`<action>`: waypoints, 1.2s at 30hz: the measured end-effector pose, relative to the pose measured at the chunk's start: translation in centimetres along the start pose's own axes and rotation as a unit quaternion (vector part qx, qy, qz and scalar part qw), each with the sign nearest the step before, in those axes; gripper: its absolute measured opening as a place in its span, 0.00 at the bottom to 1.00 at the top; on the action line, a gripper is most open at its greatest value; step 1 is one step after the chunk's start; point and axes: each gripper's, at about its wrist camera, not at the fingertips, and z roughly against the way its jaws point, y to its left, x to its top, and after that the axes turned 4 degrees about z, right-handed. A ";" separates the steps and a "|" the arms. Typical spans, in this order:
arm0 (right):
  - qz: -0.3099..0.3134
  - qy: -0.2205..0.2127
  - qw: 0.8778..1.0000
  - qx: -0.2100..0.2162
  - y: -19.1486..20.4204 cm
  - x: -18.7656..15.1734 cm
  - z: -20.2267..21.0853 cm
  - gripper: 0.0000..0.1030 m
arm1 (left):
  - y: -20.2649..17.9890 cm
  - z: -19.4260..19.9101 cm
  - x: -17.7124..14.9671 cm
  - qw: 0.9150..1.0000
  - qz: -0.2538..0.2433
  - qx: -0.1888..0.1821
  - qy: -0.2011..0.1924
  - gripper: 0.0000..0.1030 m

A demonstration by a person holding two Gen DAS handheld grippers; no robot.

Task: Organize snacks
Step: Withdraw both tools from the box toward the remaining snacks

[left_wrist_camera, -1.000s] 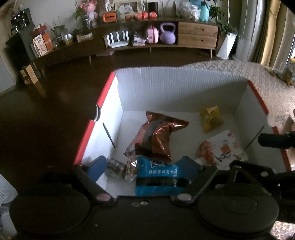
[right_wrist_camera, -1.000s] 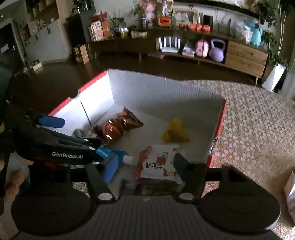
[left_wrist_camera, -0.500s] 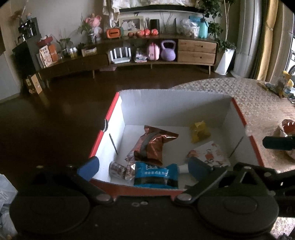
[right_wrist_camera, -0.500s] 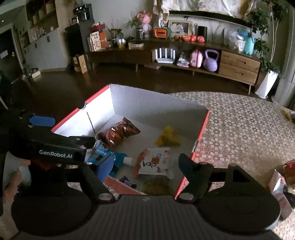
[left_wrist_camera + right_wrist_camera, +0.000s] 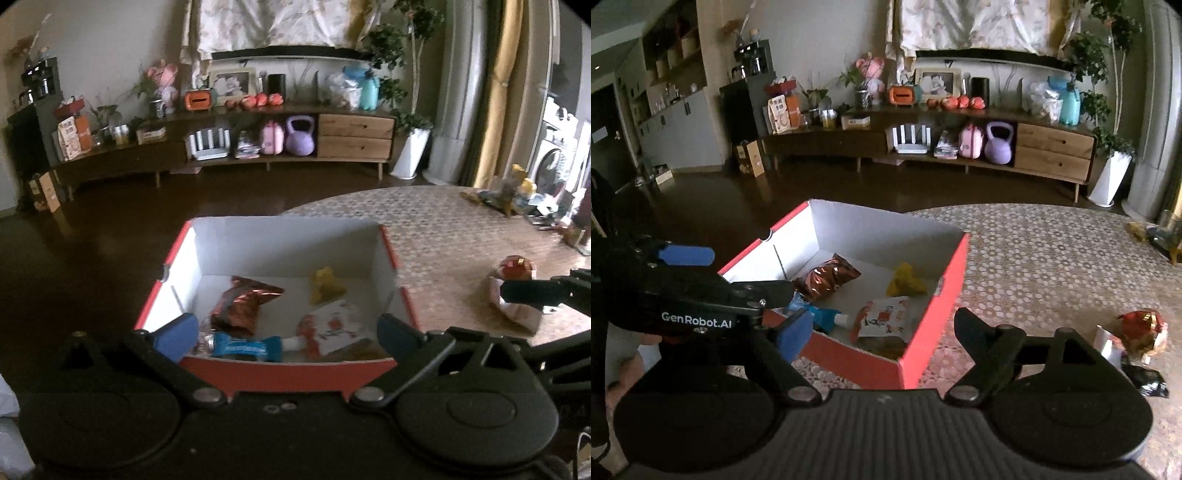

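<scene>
My left wrist camera looked forward and down along my jaws, squarely into the red box [image 5: 288,373] from its near wall. My right one stood right of the box [image 5: 923,332], viewing it cornerwise. Both shared the sideboard [image 5: 354,136] beyond.

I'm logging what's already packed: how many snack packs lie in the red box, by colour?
Brown foil bag: 1
Yellow pack: 1
Blue pack: 1
White and red pouch: 1
Total in the red box: 4 clearly seen; something more lies half hidden at the near wall.
</scene>
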 end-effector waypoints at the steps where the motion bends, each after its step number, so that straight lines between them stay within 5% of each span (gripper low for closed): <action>1: 0.000 -0.003 1.000 0.000 -0.3 -0.2 0.6 0.82 | -0.4 0.3 -0.1 1.000 -0.001 -0.003 -0.003 1.00; 17: -0.057 -0.021 0.996 -0.072 -8.6 -5.7 7.4 0.82 | -8.9 2.0 -2.6 0.997 -0.027 -0.072 -0.014 1.00; 36: -0.102 0.008 0.986 -0.133 -18.4 -11.9 6.8 0.82 | -17.1 -6.0 -5.7 0.988 -0.091 -0.117 0.044 0.89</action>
